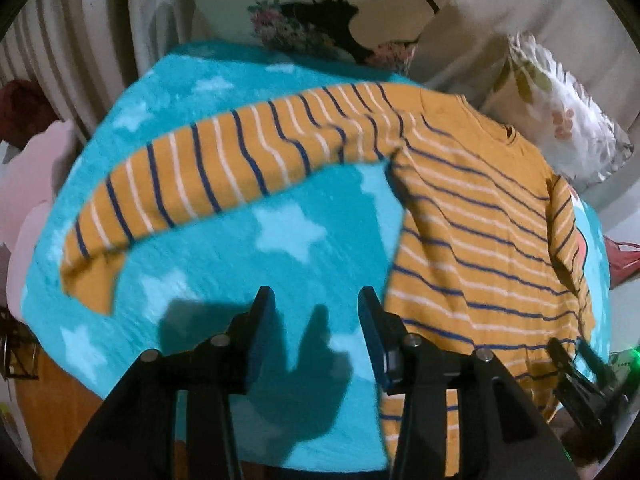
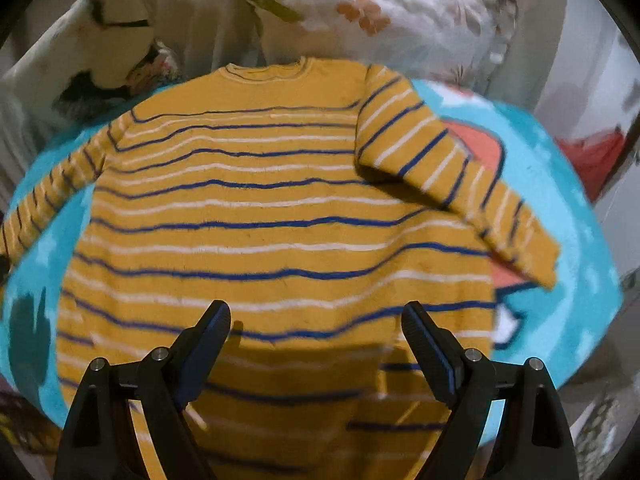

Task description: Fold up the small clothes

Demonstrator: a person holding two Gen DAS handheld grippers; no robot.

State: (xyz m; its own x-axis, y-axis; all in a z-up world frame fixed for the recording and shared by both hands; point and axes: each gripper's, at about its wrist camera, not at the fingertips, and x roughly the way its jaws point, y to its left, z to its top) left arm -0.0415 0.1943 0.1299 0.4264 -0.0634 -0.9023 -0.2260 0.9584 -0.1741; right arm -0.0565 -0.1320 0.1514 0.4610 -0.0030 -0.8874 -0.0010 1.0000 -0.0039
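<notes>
A small mustard-yellow sweater (image 2: 256,208) with blue and white stripes lies flat on a turquoise star-print blanket (image 1: 224,248). Its neck points away from me. In the left wrist view its left sleeve (image 1: 192,176) stretches out to the left across the blanket. In the right wrist view its right sleeve (image 2: 452,176) lies angled down to the right, its upper part over the body. My left gripper (image 1: 316,300) is open and empty above the blanket, just left of the sweater's side edge. My right gripper (image 2: 316,316) is open and empty above the sweater's lower body; it also shows in the left wrist view (image 1: 572,348).
Floral pillows (image 2: 360,12) and cream bedding lie beyond the sweater's neck. A dark floral cloth (image 1: 316,32) sits at the blanket's far edge. A pink shape (image 1: 36,176) borders the blanket on the left. A red item (image 2: 592,156) lies to the right.
</notes>
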